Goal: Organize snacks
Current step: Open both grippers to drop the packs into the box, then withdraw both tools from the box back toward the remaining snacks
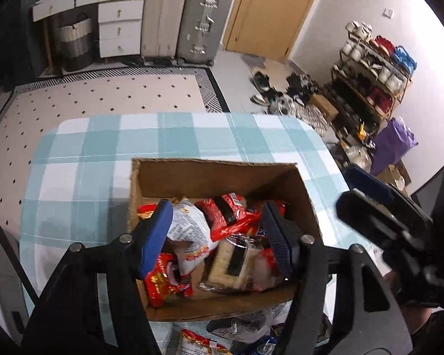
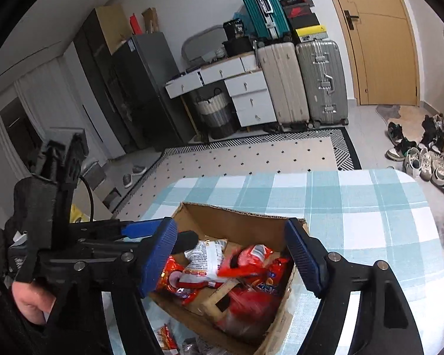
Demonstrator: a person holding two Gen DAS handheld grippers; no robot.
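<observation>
Left wrist view: our left tongs point(image 1: 219, 236) and right tongs point(image 2: 231, 257) gape empty over the box point(image 1: 210, 177); packets point(image 1: 189, 230) look light, crinkly, slippery; pinch a sealed edge.

Left wrist cam is looking forward and steeply down between its own fingers, sitting close above the cardboard box point(image 1: 216, 177) on the checked tablecloth point(image 1: 83, 159). Right wrist cam is looking into the same box point(image 2: 236, 222) from its right side, a bit further back (more room showing). Both are sharing box, tablecloth point(image 2: 370, 207), suitcases point(image 1: 204, 20) point(image 2: 322, 80), door point(image 1: 269, 9) point(image 2: 381, 44).
</observation>
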